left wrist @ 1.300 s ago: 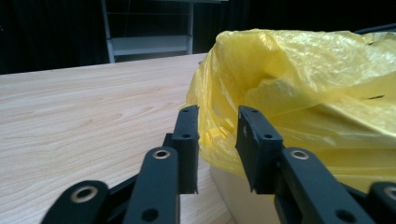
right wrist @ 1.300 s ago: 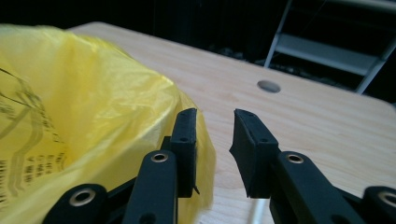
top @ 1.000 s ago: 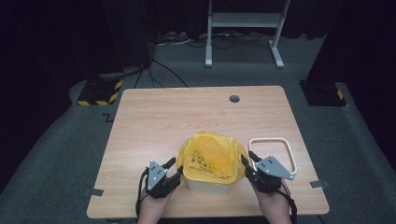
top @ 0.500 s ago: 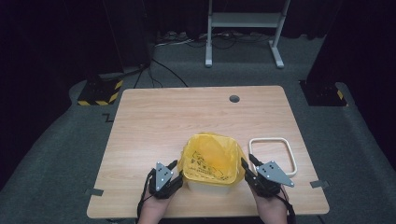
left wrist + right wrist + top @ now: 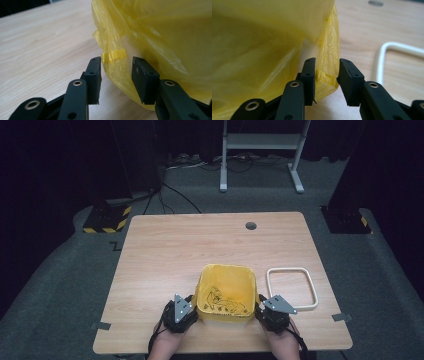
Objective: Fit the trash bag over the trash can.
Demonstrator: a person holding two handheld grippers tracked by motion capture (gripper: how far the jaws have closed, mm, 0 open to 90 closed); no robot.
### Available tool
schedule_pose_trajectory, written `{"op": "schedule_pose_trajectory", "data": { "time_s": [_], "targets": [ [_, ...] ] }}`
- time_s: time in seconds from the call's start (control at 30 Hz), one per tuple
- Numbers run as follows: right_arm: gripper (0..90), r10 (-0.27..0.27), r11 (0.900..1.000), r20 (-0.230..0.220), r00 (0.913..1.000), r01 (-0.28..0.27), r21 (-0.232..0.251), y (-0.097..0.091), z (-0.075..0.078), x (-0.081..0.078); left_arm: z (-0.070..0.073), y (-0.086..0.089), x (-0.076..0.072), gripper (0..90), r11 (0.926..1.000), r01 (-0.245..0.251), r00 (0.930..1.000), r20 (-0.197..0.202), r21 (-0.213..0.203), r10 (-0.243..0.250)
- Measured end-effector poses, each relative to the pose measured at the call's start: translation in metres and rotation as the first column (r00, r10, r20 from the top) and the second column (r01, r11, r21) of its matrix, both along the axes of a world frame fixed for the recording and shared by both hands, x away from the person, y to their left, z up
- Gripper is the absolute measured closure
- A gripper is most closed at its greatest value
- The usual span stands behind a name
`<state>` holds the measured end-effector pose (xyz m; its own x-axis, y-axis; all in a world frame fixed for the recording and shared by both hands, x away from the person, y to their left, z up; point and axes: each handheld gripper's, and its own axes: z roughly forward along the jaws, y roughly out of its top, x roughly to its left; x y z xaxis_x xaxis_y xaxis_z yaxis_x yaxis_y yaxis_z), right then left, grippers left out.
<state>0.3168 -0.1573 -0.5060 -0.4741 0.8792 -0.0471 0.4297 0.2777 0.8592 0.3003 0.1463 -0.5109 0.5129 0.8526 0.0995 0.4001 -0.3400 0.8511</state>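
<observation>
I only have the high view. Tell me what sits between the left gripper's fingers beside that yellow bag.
Observer: A hanging fold of the yellow bag lies between the fingers of the left gripper; neither finger presses on it.
Operator: Now report the right side.
Observer: The right gripper straddles the bag's corner fold, with a gap showing beside one finger.
Operator: Say what is under the plastic there.
Observer: A white wall shows behind the bag.
</observation>
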Motion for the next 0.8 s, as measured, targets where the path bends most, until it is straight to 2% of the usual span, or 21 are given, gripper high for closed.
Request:
{"op": "schedule_pose_trajectory", "data": {
  "time_s": [0.07, 0.13, 0.17, 0.33, 0.43, 0.57, 0.63, 0.7, 0.73, 0.8],
  "targets": [
    [66.6, 0.000, 1.0000, -0.024, 0.9997, 0.000, -0.009, 0.001, -0.007, 0.001, -0.006, -0.001, 0.003, 59.2, 0.9999, 0.004, 0.9996, -0.027, 0.014, -0.003],
    [66.6, 0.001, 0.9997, -0.045, 0.9990, -0.002, -0.026, 0.002, -0.013, 0.002, -0.012, -0.003, 0.006, 58.8, 0.9986, 0.013, 0.9981, -0.060, 0.052, -0.009],
    [66.6, -0.003, 0.9993, -0.063, 0.9980, 0.000, -0.038, 0.003, -0.015, 0.002, -0.014, -0.004, 0.007, 58.4, 0.9982, 0.013, 0.9974, -0.072, 0.058, -0.008],
    [65.3, -0.004, 0.9986, -0.064, 0.9979, 0.001, -0.054, 0.001, -0.016, 0.003, -0.014, -0.004, 0.007, 56.4, 0.9978, 0.005, 0.9976, -0.069, 0.067, 0.000],
    [62.0, -0.009, 0.9986, -0.036, 0.9993, 0.007, -0.053, -0.002, -0.011, -0.001, -0.012, 0.002, 0.006, 49.2, 0.9994, 0.012, 0.9965, -0.083, 0.034, -0.010],
    [58.7, -0.014, 0.9993, 0.018, 0.9997, 0.015, -0.035, -0.010, 0.000, -0.006, -0.005, 0.017, 0.004, 45.9, 0.9969, 0.000, 0.9984, -0.056, -0.079, -0.005],
    [57.5, -0.025, 0.9995, 0.032, 0.9992, 0.026, -0.021, -0.014, 0.004, -0.007, -0.002, 0.023, 0.004, 44.6, 0.9942, -0.021, 0.9987, -0.049, -0.106, 0.015],
    [56.5, -0.033, 0.9994, 0.052, 0.9981, 0.033, -0.006, -0.017, 0.009, -0.009, 0.001, 0.030, 0.003, 43.8, 0.9885, -0.038, 0.9986, -0.041, -0.147, 0.033],
    [56.0, -0.034, 0.9994, 0.061, 0.9976, 0.034, -0.003, -0.017, 0.011, -0.010, 0.003, 0.033, 0.003, 43.4, 0.9826, -0.048, 0.9987, -0.027, -0.179, 0.044],
    [55.0, -0.028, 0.9996, 0.103, 0.9943, 0.029, -0.006, -0.017, 0.018, -0.013, 0.004, 0.037, 0.003, 45.0, 0.9744, -0.056, 0.9984, -0.010, -0.218, 0.055]
  ]
}}
